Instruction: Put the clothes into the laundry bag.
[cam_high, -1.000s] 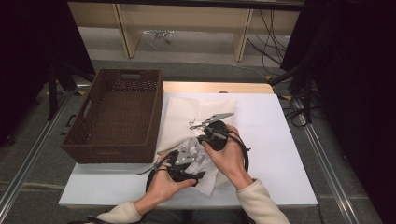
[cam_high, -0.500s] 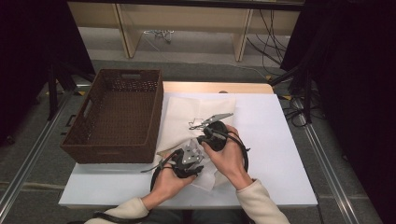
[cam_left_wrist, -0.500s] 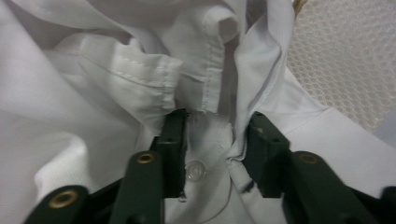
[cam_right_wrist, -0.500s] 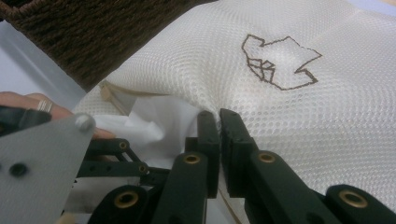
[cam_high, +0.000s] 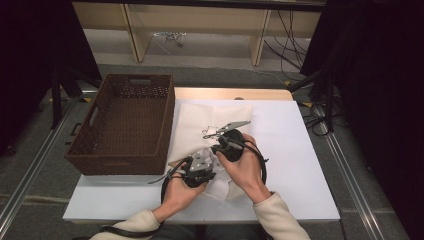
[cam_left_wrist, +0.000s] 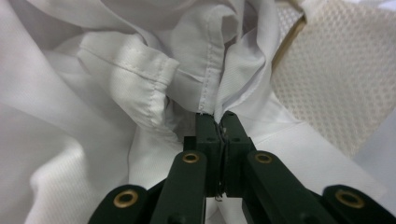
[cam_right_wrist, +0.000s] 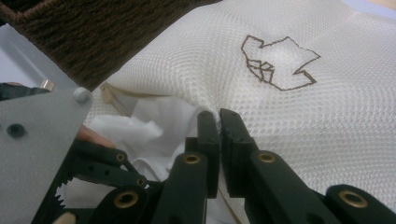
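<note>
A cream mesh bag (cam_high: 200, 120) with a brown outline logo (cam_right_wrist: 275, 63) lies on the white table (cam_high: 295, 160). A white garment (cam_left_wrist: 116, 70) bunches at the bag's near end. My left gripper (cam_left_wrist: 219, 119) has just been closing, and its jaws now pinch a seamed fold of the white garment. From above, the left gripper (cam_high: 204, 156) sits at the bag's near edge. My right gripper (cam_right_wrist: 218, 116) is shut on a raised fold of the mesh bag (cam_right_wrist: 327, 116), and from above the right gripper (cam_high: 217, 145) is close beside the left one.
A dark brown wicker basket (cam_high: 125, 120) stands on the table's left part, touching the bag's left side. The left gripper's grey plate (cam_right_wrist: 32, 130) crowds the left of the right gripper view. Cables (cam_high: 300, 45) and shelf legs lie beyond the far edge.
The left gripper's jaws closed onto the white garment, and the left hand crept slightly toward the bag. The right hand kept still.
</note>
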